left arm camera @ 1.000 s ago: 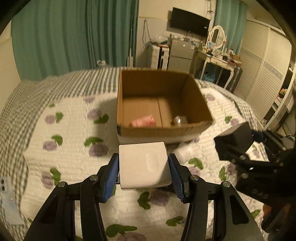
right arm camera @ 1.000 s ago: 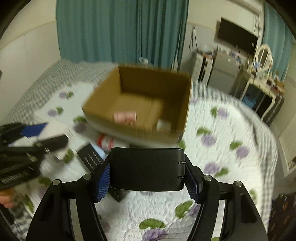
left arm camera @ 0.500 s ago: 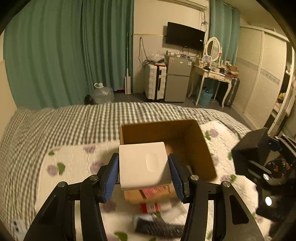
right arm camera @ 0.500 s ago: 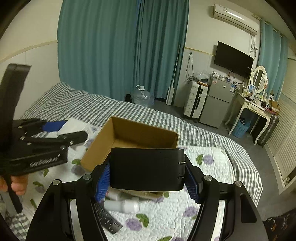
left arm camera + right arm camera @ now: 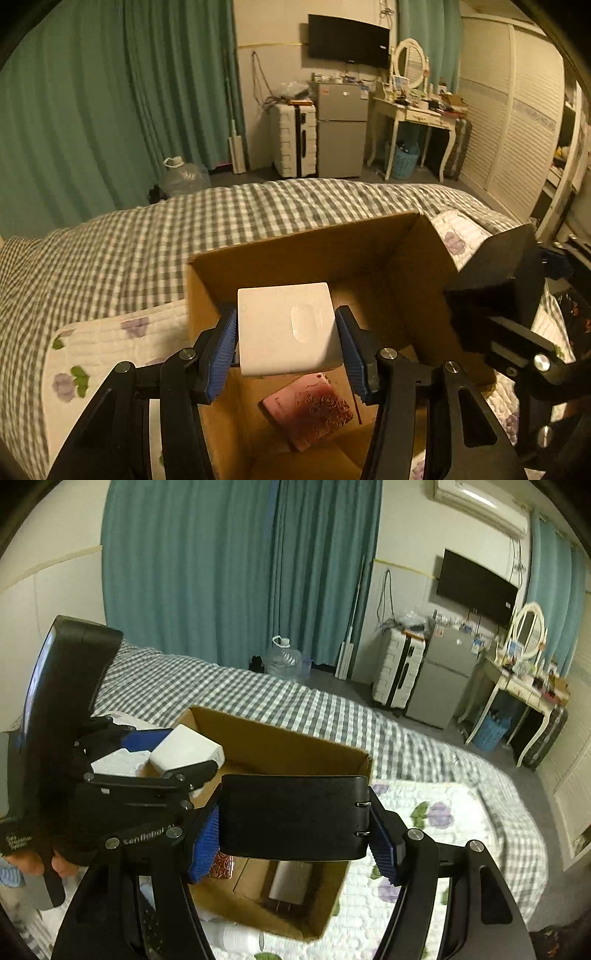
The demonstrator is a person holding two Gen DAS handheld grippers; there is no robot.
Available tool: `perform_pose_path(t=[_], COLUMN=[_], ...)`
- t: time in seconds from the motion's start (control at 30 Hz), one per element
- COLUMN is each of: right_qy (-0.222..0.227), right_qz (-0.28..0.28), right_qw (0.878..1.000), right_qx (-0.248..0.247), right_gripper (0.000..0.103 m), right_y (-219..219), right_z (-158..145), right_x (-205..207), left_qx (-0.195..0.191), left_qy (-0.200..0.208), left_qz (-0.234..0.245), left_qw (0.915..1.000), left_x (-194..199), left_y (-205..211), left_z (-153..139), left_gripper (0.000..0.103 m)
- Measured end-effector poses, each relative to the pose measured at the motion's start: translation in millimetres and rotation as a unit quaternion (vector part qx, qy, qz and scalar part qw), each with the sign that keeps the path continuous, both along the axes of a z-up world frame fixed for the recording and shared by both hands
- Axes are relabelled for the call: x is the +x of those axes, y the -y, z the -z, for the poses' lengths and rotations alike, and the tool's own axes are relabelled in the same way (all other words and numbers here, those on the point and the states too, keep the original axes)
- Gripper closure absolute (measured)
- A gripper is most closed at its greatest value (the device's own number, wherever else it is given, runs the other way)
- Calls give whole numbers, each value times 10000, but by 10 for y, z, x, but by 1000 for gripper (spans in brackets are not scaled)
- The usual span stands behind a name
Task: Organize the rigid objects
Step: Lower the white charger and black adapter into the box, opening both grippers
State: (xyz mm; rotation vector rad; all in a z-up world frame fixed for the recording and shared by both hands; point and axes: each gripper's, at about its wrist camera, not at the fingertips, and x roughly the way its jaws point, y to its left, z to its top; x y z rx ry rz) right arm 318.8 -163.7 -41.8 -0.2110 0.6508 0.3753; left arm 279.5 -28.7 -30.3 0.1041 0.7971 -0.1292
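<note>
- A flat white box [image 5: 288,328] is clamped between the blue pads of the left gripper [image 5: 288,341], the jaws closed onto its two side edges. It is held level above the open cardboard box [image 5: 306,254] — presumably so that it can be lowered or dropped straight in.
- A flat black case [image 5: 293,818] is pinched across its width by the right gripper [image 5: 295,830]. It is also poised over the carton's near wall, probably for the same purpose.
- The carton rests on a floral quilt [image 5: 110,339] laid over a checked bedspread [image 5: 184,225].
- Inside the carton a pink patterned booklet [image 5: 308,410] and a small silver block [image 5: 290,880] are seen lying on the floor, well apart — the sorting is judged to be partly done.
- A white bottle [image 5: 236,938] is left on the quilt just outside the carton.
- Partial lettering is visible on the left gripper's body in the right view; it cannot be read fully. No brand is legible on either held item.
</note>
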Motion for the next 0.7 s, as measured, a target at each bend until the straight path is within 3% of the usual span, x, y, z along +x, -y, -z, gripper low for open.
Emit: perform_pose_path(t=[0.1, 0.27, 0.4, 0.7], right_qy=[-92, -174, -170, -15], right_qz=[51, 96, 160, 113], right_qw=[9999, 9996, 9993, 9996], right_qx=[98, 207, 278, 262], right_gripper=[35, 35, 35, 35], right_y=[78, 200, 255, 142], right_z=[119, 217, 183, 26], right_x=[142, 207, 150, 97], left_qx=[106, -92, 19, 153], left_qy=[0, -96, 40, 319], left_qz=[-10, -142, -230, -517], left_qw=[9999, 9998, 9997, 9980], left_x=[66, 77, -76, -380], left_y=[13, -45, -21, -118], left_z=[84, 167, 28, -322], left_gripper=[49, 47, 40, 36])
